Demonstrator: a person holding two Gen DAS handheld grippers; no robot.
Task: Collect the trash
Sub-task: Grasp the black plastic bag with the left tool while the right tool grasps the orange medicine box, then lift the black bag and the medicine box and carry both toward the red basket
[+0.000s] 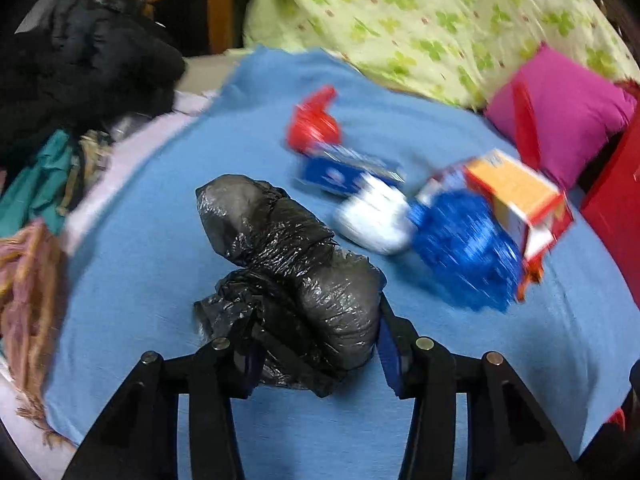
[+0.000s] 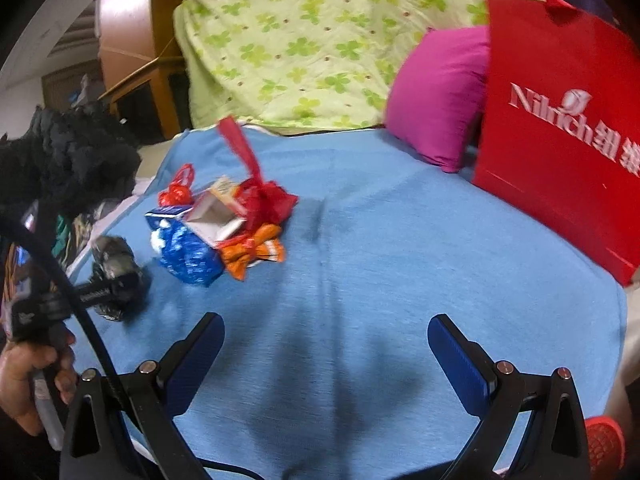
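On blue blanket, red bag stands (contents hidden).

blanket blue | quilt green clover print | pillow magenta

crinkled glossy black plastic bag on matt blue knit blanket

Blue-covered bed, wooden cabinet
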